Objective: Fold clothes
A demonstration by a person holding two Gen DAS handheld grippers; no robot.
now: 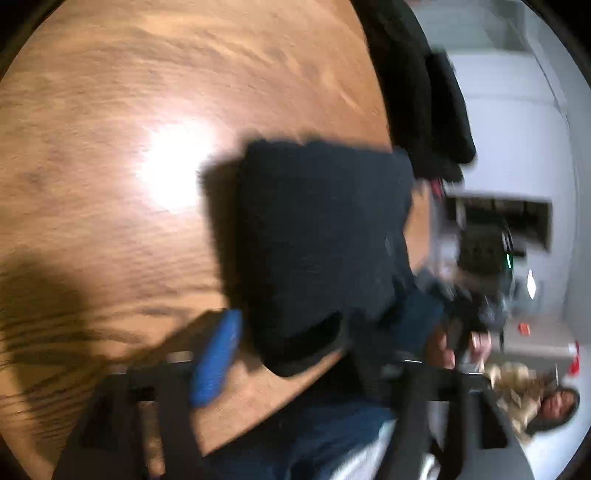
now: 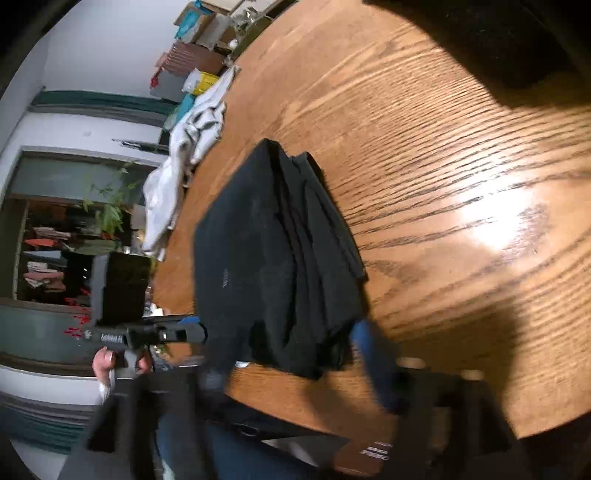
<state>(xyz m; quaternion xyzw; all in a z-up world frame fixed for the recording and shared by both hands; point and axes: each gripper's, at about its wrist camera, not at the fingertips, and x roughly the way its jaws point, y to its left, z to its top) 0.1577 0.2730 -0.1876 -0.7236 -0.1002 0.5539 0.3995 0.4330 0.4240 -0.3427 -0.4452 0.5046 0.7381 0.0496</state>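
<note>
From my remote station, the right wrist view shows a folded black garment (image 2: 273, 254) lying flat on the wooden counter (image 2: 443, 166), near the edge closest to the person, its stacked layers stepped along one side. The left wrist view shows the same folded black garment (image 1: 317, 229) against the wood grain, blurred. My left gripper (image 1: 295, 350) has its jaws spread wide; one blue pad (image 1: 216, 358) rests just beside the garment's near corner, and I see nothing clamped between the fingers. My right gripper (image 2: 295, 354) is likewise spread wide, its blue pad (image 2: 373, 358) just beside the garment's near edge, gripping nothing. In the right wrist view the left gripper (image 2: 166, 332) appears held in a hand (image 2: 110, 363) off the counter edge. A crumpled white cloth (image 2: 184, 158) drapes over the far counter edge. Open shelves (image 2: 48, 258) beyond hold stacked folded fabrics, too small to tell apart; boxes (image 2: 199, 22) sit farther back.
</note>
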